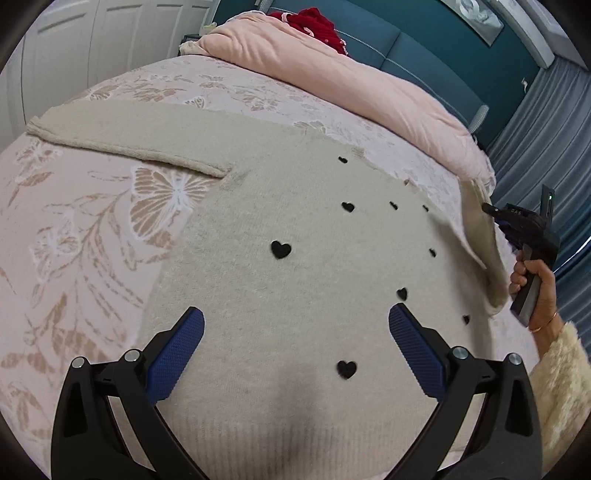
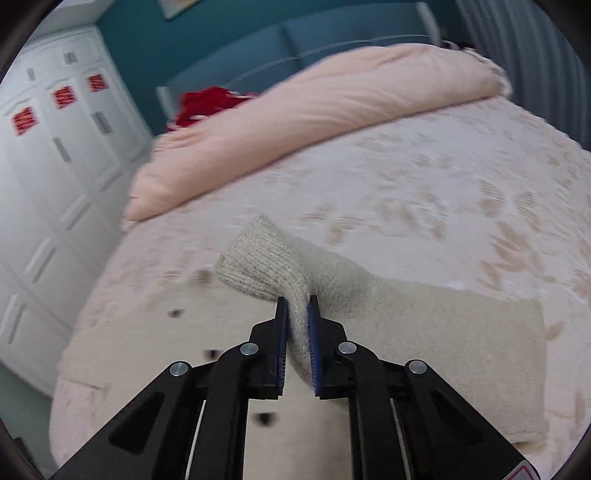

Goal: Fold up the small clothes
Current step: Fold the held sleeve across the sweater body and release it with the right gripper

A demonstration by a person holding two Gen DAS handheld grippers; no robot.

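A cream knit sweater (image 1: pixel 295 229) with small black hearts lies flat on the bed, one sleeve (image 1: pixel 122 136) stretched to the far left. My left gripper (image 1: pixel 295 332) is open and empty just above the sweater's lower body. My right gripper (image 2: pixel 297 301) is shut on the other sleeve's ribbed cuff (image 2: pixel 258 258) and holds it lifted above the sweater body (image 2: pixel 147 332). In the left wrist view the right gripper (image 1: pixel 491 210) shows at the right edge with the raised sleeve (image 1: pixel 480 236) hanging from it.
The bed has a pink butterfly-patterned cover (image 1: pixel 92 229). A folded pink duvet (image 1: pixel 332 74) and a red garment (image 1: pixel 321 22) lie at the far end by the teal headboard (image 1: pixel 424 48). White wardrobe doors (image 2: pixel 48 177) stand beside the bed.
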